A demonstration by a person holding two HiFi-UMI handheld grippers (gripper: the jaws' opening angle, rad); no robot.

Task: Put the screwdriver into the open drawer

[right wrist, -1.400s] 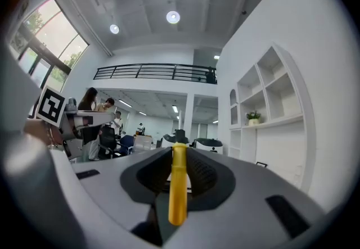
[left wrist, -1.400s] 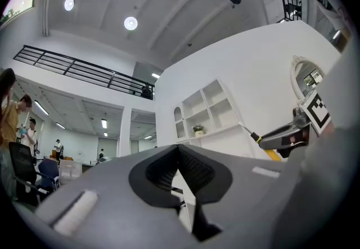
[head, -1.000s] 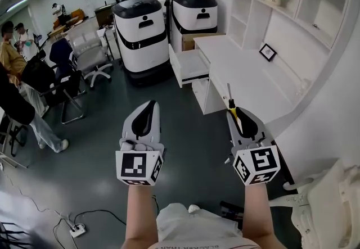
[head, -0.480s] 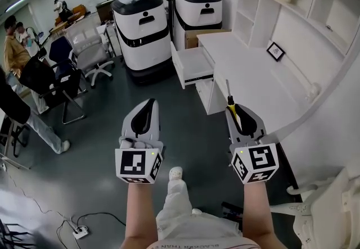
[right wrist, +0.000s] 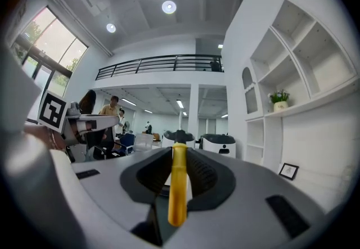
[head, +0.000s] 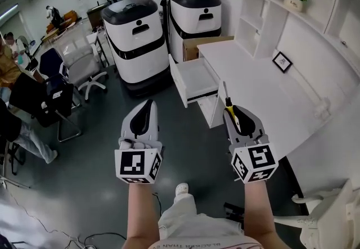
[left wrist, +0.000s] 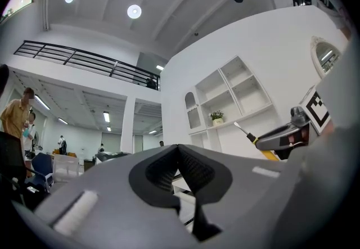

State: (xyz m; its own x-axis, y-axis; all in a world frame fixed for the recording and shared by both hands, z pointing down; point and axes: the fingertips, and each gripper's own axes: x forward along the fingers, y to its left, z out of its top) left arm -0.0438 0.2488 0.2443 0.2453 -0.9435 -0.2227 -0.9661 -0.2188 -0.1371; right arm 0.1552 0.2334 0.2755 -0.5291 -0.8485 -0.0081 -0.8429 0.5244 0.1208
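Judging the screwdriver light and rigid: slim metal shaft, hard yellow handle, nothing fragile, though probably smooth enough to swivel or slip in a narrow pinch; best taken on the thick handle rather than the thin shaft, which is where the grip sits now; carried in the air short of the open drawer, on the person's side of it and apparently above its level, not yet over it; long axis running along the jaws and roughly level, shaft and tip sticking out ahead toward the near right corner of the drawer, handle butt back inside the grip; pinched at the handle between the pads of the right gripper, jaws closed onto it from both sides, yellow bar seen dead centre in the right gripper view; likely calling for a lowering over the drawer before letting go, to avoid a roll or bounce off its front panel; further from the drawer, level with its partner, left gripper with jaws pressed together on nothing, taking no part; beside the drawer, the white desk holding it.
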